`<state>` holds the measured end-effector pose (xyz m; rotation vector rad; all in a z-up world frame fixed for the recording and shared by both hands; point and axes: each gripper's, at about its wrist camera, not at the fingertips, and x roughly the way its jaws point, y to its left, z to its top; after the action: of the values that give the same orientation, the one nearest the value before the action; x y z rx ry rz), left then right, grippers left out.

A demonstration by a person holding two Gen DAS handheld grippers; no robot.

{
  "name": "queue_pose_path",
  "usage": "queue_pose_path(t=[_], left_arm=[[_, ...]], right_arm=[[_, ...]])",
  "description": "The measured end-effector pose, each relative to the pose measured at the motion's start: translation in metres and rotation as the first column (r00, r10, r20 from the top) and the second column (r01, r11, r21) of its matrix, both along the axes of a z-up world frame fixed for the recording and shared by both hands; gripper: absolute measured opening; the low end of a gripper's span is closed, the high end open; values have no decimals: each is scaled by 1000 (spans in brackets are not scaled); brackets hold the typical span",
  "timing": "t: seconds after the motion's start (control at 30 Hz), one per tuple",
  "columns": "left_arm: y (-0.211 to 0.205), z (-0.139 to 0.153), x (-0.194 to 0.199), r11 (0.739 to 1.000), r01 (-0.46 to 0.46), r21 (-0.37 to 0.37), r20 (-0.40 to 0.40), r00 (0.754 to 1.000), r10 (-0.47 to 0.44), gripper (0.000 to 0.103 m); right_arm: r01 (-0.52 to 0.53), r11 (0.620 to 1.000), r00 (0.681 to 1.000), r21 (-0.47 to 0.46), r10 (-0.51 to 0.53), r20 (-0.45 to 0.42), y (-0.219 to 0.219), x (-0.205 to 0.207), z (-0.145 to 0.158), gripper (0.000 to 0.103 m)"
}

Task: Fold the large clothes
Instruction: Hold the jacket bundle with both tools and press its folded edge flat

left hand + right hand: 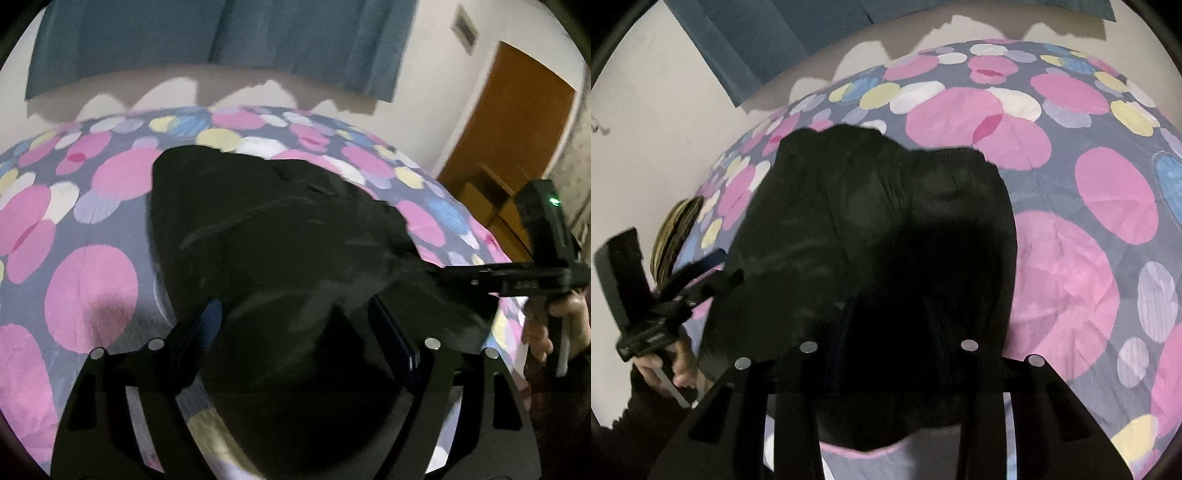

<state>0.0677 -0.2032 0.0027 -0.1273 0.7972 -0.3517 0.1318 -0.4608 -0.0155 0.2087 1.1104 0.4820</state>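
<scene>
Two grippers worked a black garment (280, 236) spread on the bed (92, 280). Left gripper (306, 325) stood wide over the cloth; right gripper (886, 332), lost in dark fabric, possibly pinched an edge. Even, level pulls would keep the fold square.

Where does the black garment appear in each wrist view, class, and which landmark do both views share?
Left wrist view: the black garment fills the centre, running down between that gripper's fingers.
Right wrist view: the black garment sits centre-left, reaching the bottom edge.
Shared landmark: the spotted bedspread beneath it.
</scene>
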Motion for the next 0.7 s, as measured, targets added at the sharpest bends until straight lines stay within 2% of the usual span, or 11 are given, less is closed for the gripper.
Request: queue_pose_path(t=[0.1, 0.4, 0.7], left_arm=[[-7, -11, 0, 1000, 30, 10, -34, 999, -29, 81], [-17, -29, 3, 997, 45, 62, -16, 999, -44, 81], [-16, -33, 8, 997, 50, 66, -16, 999, -49, 81]], right_arm=[[5, 1000, 1000, -5, -5, -28, -4, -3, -15, 36], [6, 999, 998, -46, -9, -66, 9, -1, -55, 35], [38, 999, 998, -12, -39, -59, 8, -4, -62, 34]])
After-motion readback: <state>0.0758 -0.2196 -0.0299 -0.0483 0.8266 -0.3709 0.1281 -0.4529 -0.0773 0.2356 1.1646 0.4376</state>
